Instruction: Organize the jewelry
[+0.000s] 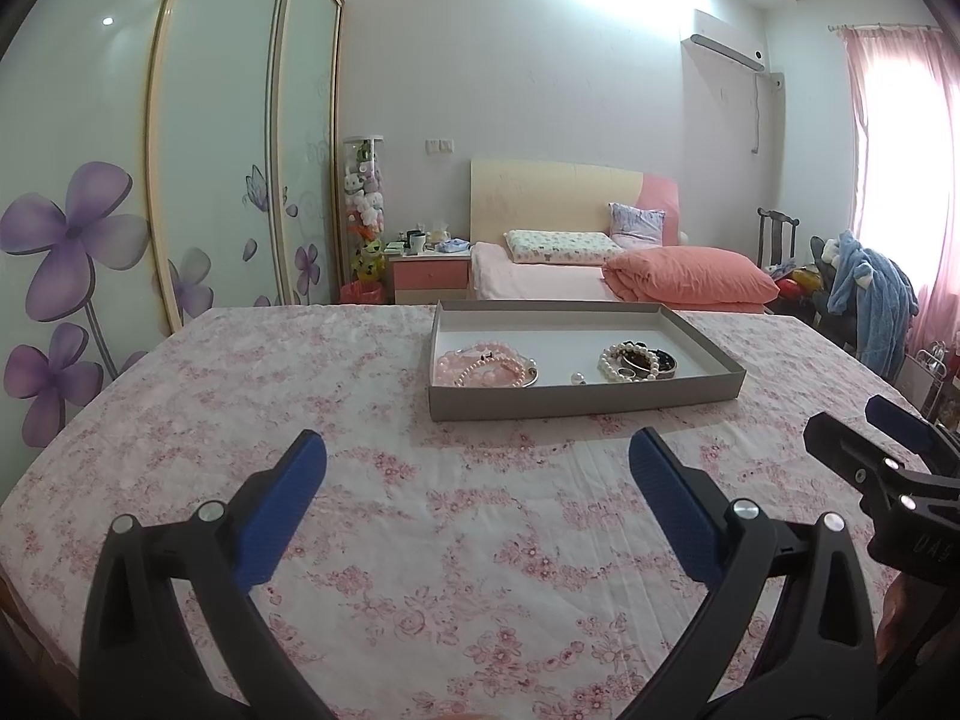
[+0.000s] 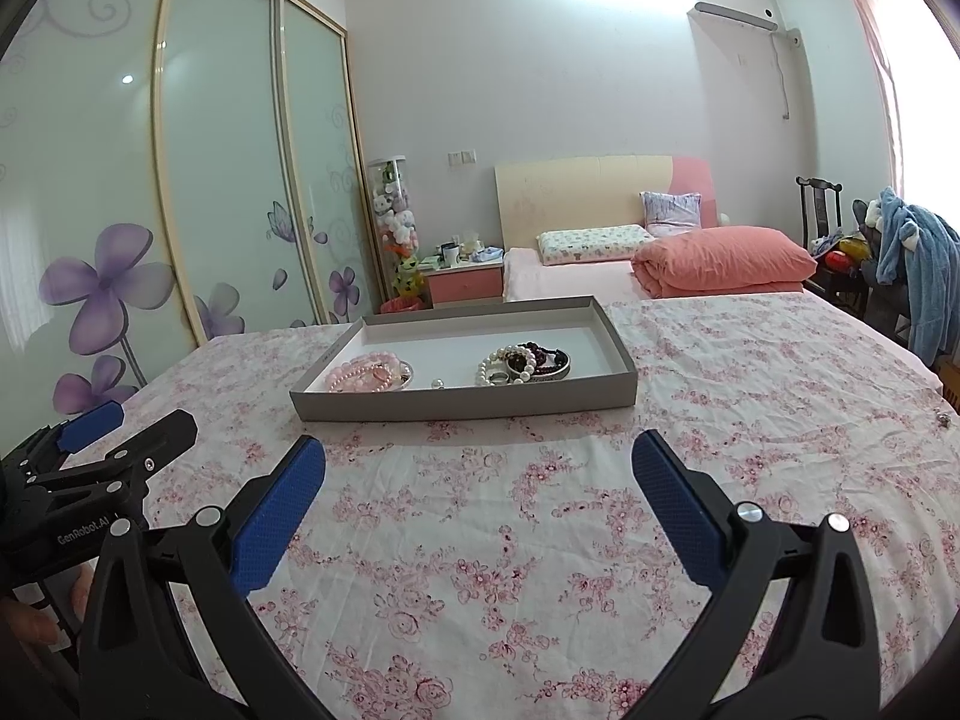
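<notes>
A grey shallow tray [image 1: 585, 404] [image 2: 462, 405] stands on the floral cloth. In its left part lie pink bead bracelets [image 1: 483, 366] [image 2: 366, 377]. In its right part lie a white pearl bracelet [image 1: 624, 360] [image 2: 510, 360], dark bead bracelets [image 1: 660, 363] [image 2: 546, 357] and a ring [image 2: 497, 378]. A small pearl piece [image 1: 577, 378] [image 2: 438, 384] lies between them. My left gripper [image 1: 477, 468] is open and empty, short of the tray. My right gripper [image 2: 480, 468] is open and empty, short of the tray. A small dark piece [image 2: 944, 418] lies on the cloth at far right.
The table wears a pink floral cloth [image 1: 360, 396] [image 2: 750, 372]. Behind it are a bed with a pink quilt [image 1: 690, 279], a nightstand [image 1: 429, 276], sliding wardrobe doors [image 1: 210, 180] and a chair with blue clothes [image 1: 870, 294]. The right gripper's fingers [image 1: 900, 426] show at the left view's right edge.
</notes>
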A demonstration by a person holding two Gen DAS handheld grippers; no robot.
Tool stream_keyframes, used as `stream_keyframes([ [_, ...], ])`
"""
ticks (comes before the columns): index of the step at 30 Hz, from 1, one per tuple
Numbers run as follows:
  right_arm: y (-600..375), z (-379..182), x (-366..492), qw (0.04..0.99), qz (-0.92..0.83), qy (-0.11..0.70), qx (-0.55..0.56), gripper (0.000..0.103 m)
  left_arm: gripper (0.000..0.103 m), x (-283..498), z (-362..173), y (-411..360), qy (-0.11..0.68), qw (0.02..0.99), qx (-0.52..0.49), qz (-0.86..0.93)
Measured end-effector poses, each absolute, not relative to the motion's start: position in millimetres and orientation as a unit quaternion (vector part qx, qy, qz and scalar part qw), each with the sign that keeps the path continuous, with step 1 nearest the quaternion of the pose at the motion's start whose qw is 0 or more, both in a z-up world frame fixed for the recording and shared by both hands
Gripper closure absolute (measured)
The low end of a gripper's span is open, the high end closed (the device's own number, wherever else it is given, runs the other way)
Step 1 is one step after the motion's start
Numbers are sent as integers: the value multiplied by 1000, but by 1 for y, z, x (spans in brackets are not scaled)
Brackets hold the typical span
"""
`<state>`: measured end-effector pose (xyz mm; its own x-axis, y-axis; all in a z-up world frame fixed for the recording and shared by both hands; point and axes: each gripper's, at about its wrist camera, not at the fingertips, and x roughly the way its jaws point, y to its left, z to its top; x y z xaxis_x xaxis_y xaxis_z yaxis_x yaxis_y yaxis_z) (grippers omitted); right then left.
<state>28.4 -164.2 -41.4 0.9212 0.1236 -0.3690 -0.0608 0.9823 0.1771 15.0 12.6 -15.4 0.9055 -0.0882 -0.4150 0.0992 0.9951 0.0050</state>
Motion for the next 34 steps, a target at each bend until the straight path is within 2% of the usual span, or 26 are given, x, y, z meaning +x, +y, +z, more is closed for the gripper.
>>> stream_keyframes([
  [34,-164,-45,30,975,47,201,84,2,4,16,-14,14,221,974,12,-48],
])
